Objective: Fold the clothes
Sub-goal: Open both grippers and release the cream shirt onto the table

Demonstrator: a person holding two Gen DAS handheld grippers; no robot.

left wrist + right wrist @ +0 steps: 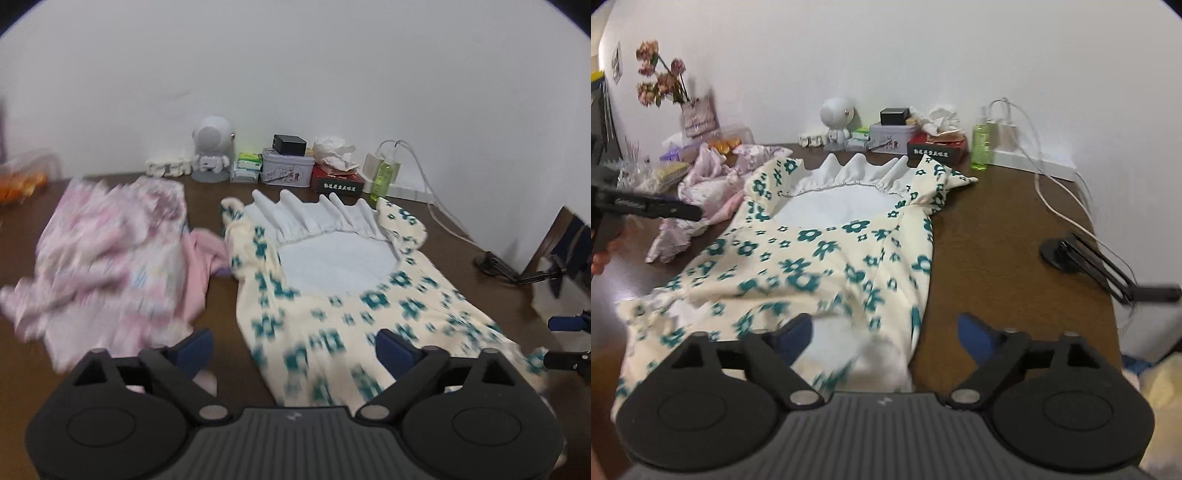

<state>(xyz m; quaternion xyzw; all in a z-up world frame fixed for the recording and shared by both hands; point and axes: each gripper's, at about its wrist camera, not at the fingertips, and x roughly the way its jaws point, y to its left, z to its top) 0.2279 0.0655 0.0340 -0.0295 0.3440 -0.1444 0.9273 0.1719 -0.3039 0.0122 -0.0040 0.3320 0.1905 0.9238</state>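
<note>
Cream floral garment (812, 258) lies spread flat on brown table (997, 240), no fold visible; pink clothes (110, 251) bunched at its left. Left gripper (295, 350) and right gripper (884, 334) both spread, holding nothing

Two wrist views, low over the table (221, 332)

Both faced the wall (295, 92), close above the dress (332, 295); they shared it and the clutter behind.
</note>
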